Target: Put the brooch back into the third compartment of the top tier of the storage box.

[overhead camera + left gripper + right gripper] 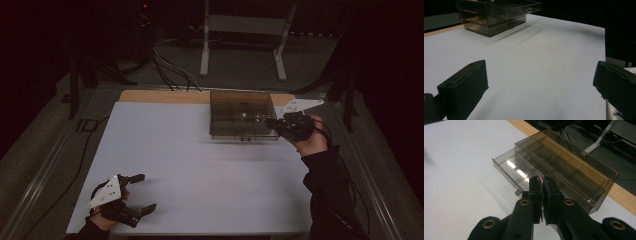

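At our right gripper [542, 180] the fingers are clenched together, and a small thin thing with a coppery glint seems pinched at their tips, too small for us to name. They hover over the smoky clear drawer box [564, 167], whose top drawer [511, 168] is pulled out toward the open counter; a small knob [518, 192] sits on the drawer's front, just beside the fingers. In the high view our right gripper [275, 122] meets the box [240, 117] at its right front corner, the hand raised off the counter [200, 165] and the sleeve coming in from the lower right. The box stands at the far edge of the white counter, beside a bare wood strip [160, 96]. Our left gripper [140, 192] rests well apart at the near left corner, fingers released and spread wide with nothing between them, pointing across bare counter toward the box.
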{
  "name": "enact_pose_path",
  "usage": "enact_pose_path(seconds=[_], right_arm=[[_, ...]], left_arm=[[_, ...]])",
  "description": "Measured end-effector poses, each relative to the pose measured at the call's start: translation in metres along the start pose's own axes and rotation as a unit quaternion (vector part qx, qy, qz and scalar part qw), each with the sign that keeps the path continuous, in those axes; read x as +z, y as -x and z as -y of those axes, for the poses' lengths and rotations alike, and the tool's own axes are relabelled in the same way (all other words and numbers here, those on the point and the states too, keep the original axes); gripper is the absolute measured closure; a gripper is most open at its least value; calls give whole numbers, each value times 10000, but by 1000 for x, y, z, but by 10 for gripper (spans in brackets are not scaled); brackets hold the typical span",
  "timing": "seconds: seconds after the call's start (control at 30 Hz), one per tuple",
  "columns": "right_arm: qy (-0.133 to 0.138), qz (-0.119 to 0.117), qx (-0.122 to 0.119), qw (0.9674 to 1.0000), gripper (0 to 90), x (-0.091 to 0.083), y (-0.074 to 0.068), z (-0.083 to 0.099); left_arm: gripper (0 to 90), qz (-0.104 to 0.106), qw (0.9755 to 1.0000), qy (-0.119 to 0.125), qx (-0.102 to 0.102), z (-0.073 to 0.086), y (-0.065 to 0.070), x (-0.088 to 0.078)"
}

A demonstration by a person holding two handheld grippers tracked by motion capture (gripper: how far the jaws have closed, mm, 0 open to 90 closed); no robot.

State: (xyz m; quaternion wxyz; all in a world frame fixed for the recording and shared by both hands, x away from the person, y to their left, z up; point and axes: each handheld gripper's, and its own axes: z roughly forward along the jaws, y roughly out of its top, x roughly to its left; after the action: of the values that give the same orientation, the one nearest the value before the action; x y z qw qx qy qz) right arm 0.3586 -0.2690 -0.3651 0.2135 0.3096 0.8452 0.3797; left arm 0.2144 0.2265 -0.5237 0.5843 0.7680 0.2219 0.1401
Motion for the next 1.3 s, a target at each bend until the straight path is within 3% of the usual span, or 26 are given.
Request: enact_pose_path(seconds=[0.6,1.3], right_arm=[[-259,67,239,9994,856,24,18,3],[-606,42,703,9957,856,55,44,24]], left_arm=[[6,-1,10000,0,4,0,0,0],[6,14,10000,-19,17,0,0,1]])
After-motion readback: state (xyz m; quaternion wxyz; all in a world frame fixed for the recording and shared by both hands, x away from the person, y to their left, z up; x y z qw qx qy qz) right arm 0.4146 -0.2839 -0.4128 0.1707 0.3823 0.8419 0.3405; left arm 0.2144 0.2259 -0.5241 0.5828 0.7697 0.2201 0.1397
